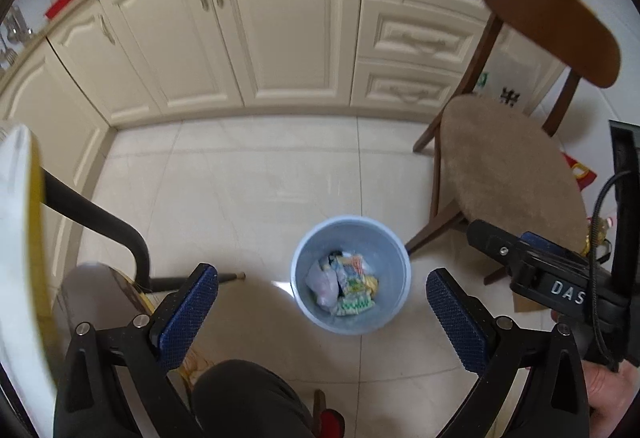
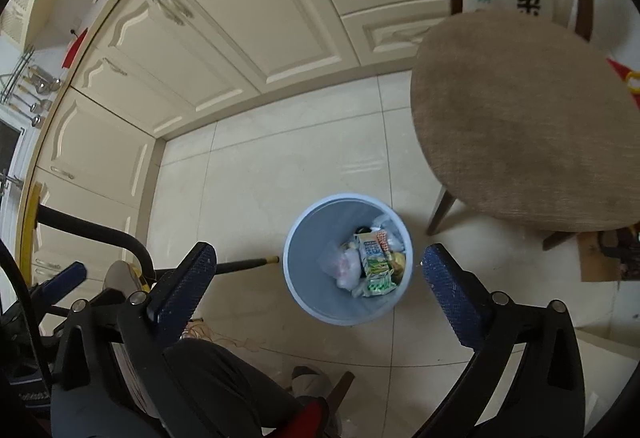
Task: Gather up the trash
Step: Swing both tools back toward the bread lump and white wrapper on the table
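Left wrist view
Left gripper [image 1: 322, 304]: its blue pads stand wide apart with nothing between them; it hangs over the bin.
Right gripper [image 1: 520, 258]: seen from the side at the right edge, over the chair seat; from here I cannot tell if it is spread.
Trash [image 1: 344, 286]: it lies at the bottom of the blue bin [image 1: 394, 238], a soft clear bag and crumpled wrappers.
How it handles: my guess is light and squashy, a bit slippery; pinch a bunched-up fold, not a flat side.
Floor [image 1: 248, 189]: smooth pale tiles, shiny, so things could slide.

Right wrist view
Right gripper [image 2: 318, 270]: pads spread wide and bare, with the bin below and between them.
Trash [image 2: 372, 270]: a small drink carton stands among the bags; it looks stiffer, so grab it across its flat sides.
Bin [image 2: 316, 222]: it stands upright on the floor, just beside the chair [image 2: 520, 117].
Room: cream cupboards [image 2: 224, 49] run along the back; a dark trouser leg [image 2: 224, 390] shows below.
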`<state>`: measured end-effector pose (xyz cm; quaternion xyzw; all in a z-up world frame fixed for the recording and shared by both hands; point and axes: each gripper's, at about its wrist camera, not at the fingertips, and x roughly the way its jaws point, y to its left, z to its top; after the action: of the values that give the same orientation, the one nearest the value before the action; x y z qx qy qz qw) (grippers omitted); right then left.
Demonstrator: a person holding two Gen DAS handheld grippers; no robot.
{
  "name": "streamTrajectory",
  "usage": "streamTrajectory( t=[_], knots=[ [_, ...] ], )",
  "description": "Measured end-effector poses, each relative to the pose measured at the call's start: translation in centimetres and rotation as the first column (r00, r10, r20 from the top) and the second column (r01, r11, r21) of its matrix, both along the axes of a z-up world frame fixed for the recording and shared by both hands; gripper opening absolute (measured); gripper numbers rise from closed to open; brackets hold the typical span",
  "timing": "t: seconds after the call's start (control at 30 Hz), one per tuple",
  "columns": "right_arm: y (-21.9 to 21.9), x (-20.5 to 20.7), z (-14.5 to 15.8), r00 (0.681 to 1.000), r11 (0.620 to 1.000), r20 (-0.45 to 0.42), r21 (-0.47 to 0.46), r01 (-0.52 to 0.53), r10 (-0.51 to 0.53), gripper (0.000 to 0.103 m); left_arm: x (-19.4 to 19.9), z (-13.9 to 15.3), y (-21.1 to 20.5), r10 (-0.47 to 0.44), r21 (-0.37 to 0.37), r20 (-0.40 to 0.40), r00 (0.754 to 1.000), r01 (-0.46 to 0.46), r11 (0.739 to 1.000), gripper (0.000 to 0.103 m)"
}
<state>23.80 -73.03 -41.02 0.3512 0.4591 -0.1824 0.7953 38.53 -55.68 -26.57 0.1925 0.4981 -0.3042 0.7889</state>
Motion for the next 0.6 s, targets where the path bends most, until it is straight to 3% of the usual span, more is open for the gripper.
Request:
streamTrajectory(
  t=[0.3,0.6],
  knots=[
    [2.8,-0.4,7.9,0.994,0.996,0.108,-0.089,-0.007,0.017,0.103,-5.0,6.9,6.1,-0.013,-0.146,0.092,0.996,0.026,0.989,0.102],
    [9.1,0.6,15.9,0.97,0.979,0.215,-0.192,-0.073,0.114,0.103,-8.6,13.1,19.6,0.092,-0.28,0.183,0.979,-0.038,0.959,0.102]
  ],
)
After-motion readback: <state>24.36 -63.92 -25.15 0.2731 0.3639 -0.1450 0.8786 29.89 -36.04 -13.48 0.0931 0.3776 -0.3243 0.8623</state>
